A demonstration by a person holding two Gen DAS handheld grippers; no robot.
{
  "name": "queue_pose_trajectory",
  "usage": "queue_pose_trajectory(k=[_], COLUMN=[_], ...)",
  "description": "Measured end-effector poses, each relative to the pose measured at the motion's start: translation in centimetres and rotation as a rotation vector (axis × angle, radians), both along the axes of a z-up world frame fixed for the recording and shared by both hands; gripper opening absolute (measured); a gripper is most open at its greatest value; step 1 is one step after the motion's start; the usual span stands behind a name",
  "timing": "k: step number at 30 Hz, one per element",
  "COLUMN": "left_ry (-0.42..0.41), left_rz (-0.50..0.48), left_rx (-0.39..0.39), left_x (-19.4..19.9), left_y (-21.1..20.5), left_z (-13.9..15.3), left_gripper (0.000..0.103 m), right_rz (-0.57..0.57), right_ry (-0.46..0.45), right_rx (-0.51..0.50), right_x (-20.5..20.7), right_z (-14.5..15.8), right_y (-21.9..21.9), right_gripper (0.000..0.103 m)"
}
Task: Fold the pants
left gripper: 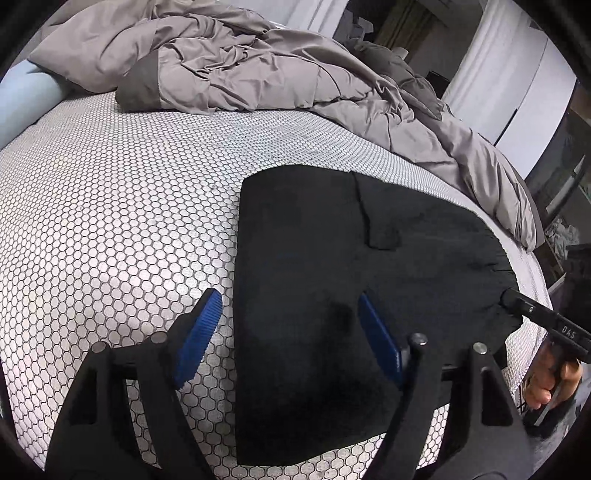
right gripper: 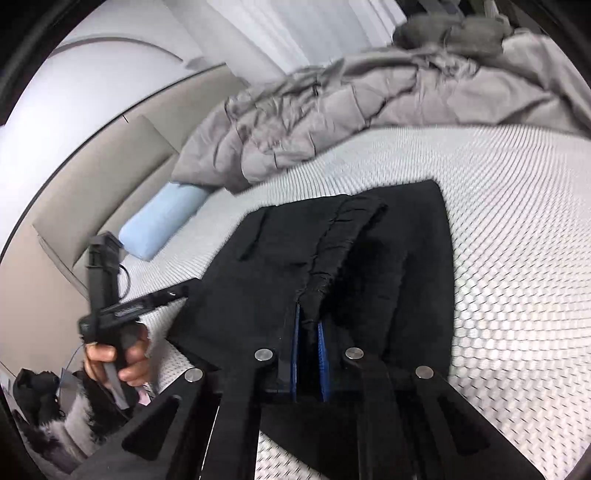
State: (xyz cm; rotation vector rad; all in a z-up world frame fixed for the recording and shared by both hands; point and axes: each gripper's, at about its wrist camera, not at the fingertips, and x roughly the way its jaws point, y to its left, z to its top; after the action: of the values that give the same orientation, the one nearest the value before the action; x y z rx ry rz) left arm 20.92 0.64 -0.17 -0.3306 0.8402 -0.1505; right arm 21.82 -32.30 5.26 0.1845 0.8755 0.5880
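Now right tool [right gripper: 308, 314] grips pants [right gripper: 369, 266] (waistband, apparently).

Premises: a home bedroom. A bed with a honeycomb-patterned mattress cover [left gripper: 110, 221] carries a rumpled grey duvet [left gripper: 258, 66] and a light blue bolster [right gripper: 162, 221]. White curtains [right gripper: 295, 29] hang behind.

The pants [left gripper: 332, 280] are matt black cloth with a soft, slightly fuzzy nap. The mattress cover [left gripper: 110, 229] is white textile with a raised honeycomb weave. The duvet [left gripper: 236, 70] is smooth, creased grey fabric. Both grippers' pads [left gripper: 201, 332] are ribbed blue rubber-like material on matt black plastic frames with shiny metal pins [right gripper: 264, 355].
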Motion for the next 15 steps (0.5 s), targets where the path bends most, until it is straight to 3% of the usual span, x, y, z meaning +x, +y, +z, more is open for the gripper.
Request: queue_pose_trajectory(k=[2, 4, 7, 11, 15], left_ry=[0.013, 0.024, 0.027, 0.024, 0.029], left_rz=[-0.013, -0.018, -0.022, -0.028, -0.023], left_rx=[0.026, 0.059, 0.076, 0.072, 0.068], left_x=[0.1, 0.3, 0.4, 0.2, 0.2], left_y=[-0.5, -1.2, -1.6, -1.5, -1.3], left_z=[-0.2, -0.5, -0.7, -0.7, -0.8], left_gripper=[0.074, 0.074, 0.074, 0.074, 0.074], right_rz=[-0.036, -0.067, -0.071, -0.08, -0.077], right_ry=[0.005, 0.086, 0.152, 0.172, 0.259], right_rx=[-0.09, -0.143, -0.042, 0.047, 0.101], right_x=[-0.1, 0.9, 1.8, 2.0, 2.9], right_z=[-0.7, -3.3, -4.0, -3.4, -4.9], right_y=[0.1, 0.1, -1.0, -2.6, -3.1], right_gripper=[0.009, 0.014, 0.018, 0.038, 0.039])
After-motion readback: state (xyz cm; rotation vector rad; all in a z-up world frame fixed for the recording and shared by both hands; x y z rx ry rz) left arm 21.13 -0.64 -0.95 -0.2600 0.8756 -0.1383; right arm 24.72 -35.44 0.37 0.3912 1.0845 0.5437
